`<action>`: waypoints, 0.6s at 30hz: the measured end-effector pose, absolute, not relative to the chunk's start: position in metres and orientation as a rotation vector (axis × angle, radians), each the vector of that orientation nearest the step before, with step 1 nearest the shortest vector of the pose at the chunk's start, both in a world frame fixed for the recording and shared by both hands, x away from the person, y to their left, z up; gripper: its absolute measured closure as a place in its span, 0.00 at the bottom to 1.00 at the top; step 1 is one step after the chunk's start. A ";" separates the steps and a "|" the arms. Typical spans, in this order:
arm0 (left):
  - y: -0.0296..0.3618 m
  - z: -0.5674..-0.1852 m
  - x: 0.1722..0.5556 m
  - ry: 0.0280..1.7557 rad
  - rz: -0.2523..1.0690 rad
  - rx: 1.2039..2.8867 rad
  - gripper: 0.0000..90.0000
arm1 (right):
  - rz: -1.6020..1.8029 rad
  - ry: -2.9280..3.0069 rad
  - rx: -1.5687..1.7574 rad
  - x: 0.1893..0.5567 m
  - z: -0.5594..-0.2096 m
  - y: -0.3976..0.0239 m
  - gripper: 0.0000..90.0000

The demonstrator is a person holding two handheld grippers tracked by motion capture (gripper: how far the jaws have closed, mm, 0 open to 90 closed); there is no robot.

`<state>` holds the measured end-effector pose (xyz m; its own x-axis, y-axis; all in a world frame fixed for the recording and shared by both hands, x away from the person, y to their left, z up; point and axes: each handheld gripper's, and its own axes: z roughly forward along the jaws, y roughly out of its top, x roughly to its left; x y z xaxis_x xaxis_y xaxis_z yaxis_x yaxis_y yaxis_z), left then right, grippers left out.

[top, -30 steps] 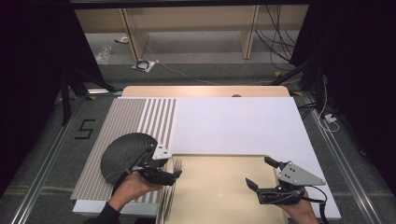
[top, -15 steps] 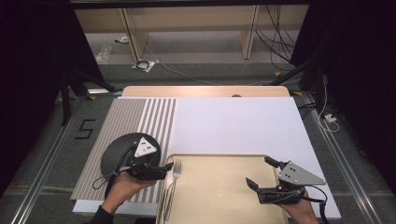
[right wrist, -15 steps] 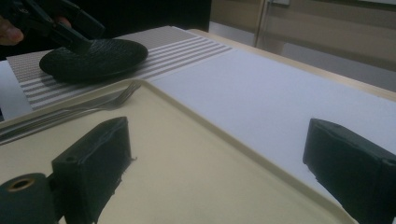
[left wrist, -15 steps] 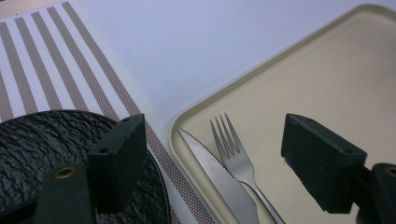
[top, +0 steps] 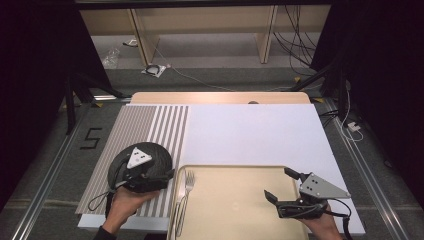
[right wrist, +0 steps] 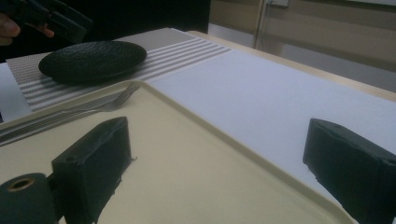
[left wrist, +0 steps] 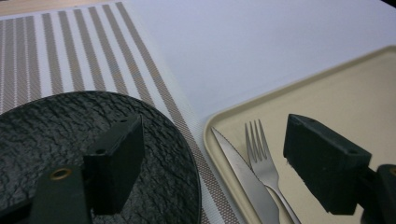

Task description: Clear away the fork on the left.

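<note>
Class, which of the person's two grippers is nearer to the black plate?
Left. The left gripper hovers over the black plate, fingers open; the right gripper is far across the tray.

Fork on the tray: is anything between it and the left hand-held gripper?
Nothing visible blocks it. The left hand-held gripper stands open above the plate's edge; the knife lies beside the fork, on the gripper's side.

Plate (top: 155,152) on striped mat (top: 145,125), left of tray (top: 235,200); fork (top: 188,181), knife (left wrist: 243,179) in tray
</note>
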<state>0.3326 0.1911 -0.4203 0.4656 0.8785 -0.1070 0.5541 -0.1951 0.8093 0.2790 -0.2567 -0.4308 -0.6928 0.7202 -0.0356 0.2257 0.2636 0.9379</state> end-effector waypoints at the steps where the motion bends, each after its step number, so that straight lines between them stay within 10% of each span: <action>1: 0.194 -0.420 0.332 1.217 0.489 1.862 0.23 | 1.428 2.078 0.857 0.279 -0.431 -0.257 0.09; 18: 0.220 -0.425 0.327 1.353 0.452 1.711 0.22 | 1.431 2.070 0.864 0.278 -0.432 -0.260 0.09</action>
<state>0.3269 0.2198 -0.4247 0.3395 0.9120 -0.2302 0.5910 -0.0164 0.8065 0.2778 -0.2596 -0.4318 -0.6878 0.7253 -0.0302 0.2280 0.2554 0.9396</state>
